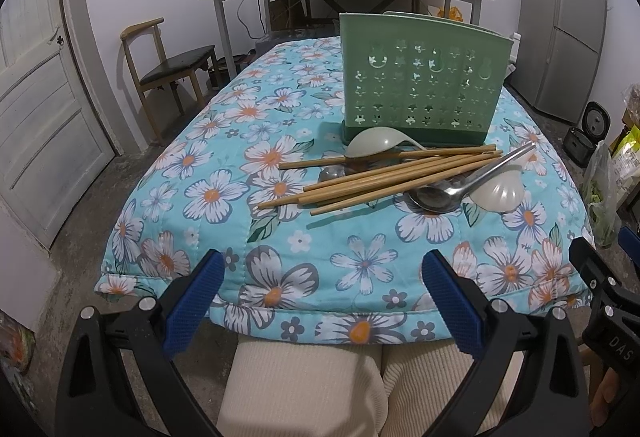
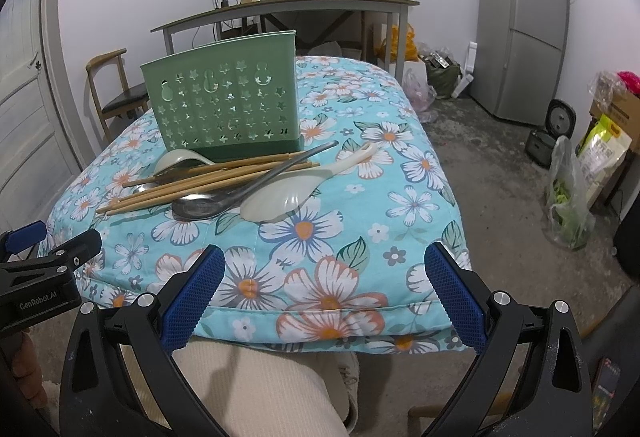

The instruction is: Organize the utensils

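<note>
while both my claws, left claw (image 1: 320, 271) and right claw (image 2: 322, 265), hang spread and empty, chopsticks (image 1: 384, 177) and spoons (image 2: 212, 203) lie heaped before green holder (image 1: 420, 85).

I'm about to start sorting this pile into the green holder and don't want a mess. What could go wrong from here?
1. The chopsticks lie crossed over the metal spoon; lifting one may drag or roll others across the floral cloth.
2. The green holder stands on soft padded cloth, so pushing utensils in could tip it.
3. The white rice paddle looks smooth and may slip.
</note>
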A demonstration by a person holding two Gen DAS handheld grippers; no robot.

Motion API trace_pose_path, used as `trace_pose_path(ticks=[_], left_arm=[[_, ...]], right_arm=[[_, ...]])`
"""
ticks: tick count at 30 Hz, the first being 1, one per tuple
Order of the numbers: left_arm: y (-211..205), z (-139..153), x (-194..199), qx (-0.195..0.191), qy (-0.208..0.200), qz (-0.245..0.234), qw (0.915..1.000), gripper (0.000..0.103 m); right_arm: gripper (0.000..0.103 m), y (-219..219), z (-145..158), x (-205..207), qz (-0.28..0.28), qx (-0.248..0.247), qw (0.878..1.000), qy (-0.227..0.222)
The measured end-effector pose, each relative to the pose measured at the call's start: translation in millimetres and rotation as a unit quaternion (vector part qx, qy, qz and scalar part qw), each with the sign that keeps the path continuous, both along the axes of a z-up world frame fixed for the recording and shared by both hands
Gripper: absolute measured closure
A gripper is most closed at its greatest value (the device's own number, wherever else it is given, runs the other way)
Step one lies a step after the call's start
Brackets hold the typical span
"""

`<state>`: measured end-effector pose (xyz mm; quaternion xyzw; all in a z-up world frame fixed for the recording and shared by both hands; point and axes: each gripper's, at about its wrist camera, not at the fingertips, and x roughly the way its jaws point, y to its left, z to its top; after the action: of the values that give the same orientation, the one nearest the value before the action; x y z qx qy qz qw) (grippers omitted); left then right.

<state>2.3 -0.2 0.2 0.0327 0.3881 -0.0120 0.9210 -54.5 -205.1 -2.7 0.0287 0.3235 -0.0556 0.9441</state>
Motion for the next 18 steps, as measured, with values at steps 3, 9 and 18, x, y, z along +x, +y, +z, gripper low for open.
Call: trace_pose_path(ticks=[3, 9, 18], left_arm=[[2.9, -1.4, 1.3, -0.006, 0.001, -0.002, 1.0000, 0.006], [8.6, -8.5, 11.0, -0.024, 0.010, -0.013, 0.9996, 0.006], [23.4, -16.9, 22.1, -0.058, 0.004, -0.030, 0.9979, 0.006]], right_arm=[[0.008, -0.3, 0.0, 0.1, -0.002, -0.002, 1.000, 0.001], [0.008, 0.1, -0.3, 1.5, -0.012, -0.011, 1.000, -0.003], [0.008, 3.0, -4.8, 12.3, -0.009, -0.014, 0.999, -0.028]])
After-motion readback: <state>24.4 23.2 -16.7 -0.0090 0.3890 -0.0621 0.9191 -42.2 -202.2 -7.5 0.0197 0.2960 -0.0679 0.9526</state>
